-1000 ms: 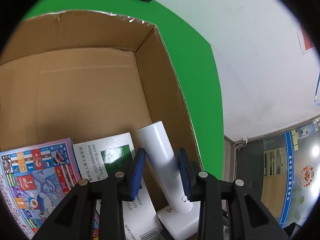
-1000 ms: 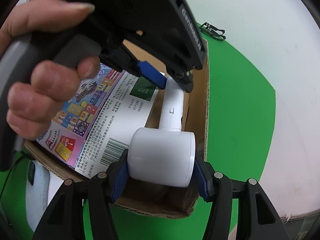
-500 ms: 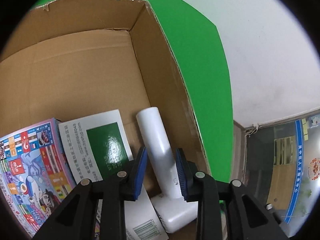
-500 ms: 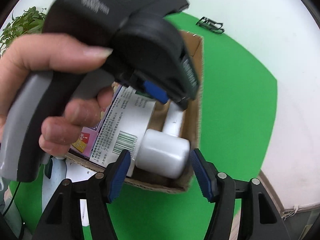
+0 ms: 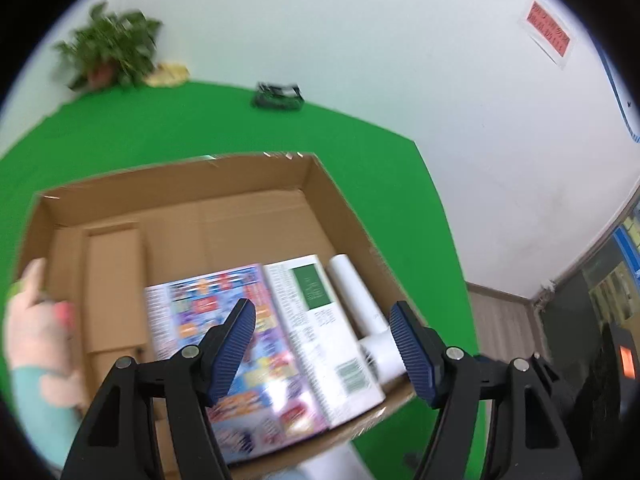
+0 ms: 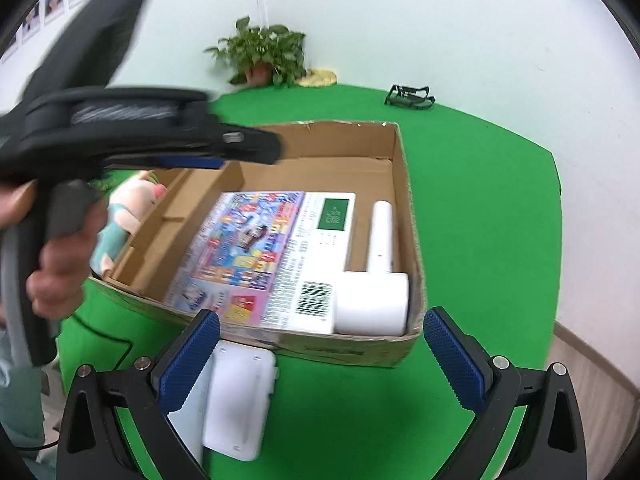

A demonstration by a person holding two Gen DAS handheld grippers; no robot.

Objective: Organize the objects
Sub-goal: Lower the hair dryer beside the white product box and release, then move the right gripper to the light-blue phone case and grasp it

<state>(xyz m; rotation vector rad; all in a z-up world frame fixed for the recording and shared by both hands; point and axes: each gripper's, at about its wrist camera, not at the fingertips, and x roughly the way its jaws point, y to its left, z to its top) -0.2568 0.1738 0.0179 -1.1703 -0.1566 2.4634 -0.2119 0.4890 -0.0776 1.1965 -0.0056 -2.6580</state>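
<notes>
left view: the left gripper (image 5: 322,338) has just been opening and hangs empty above the box (image 5: 348,216), where the dryer (image 5: 362,312) lies beside the game (image 5: 256,340). right view: the right gripper (image 6: 322,354), jaws just spread wide, holds nothing; the dryer (image 6: 376,280) rests in the box's near right corner.

White hair dryer (image 6: 374,280) lies flat in the cardboard box (image 6: 412,240), beside the colourful game box (image 6: 256,252).
</notes>
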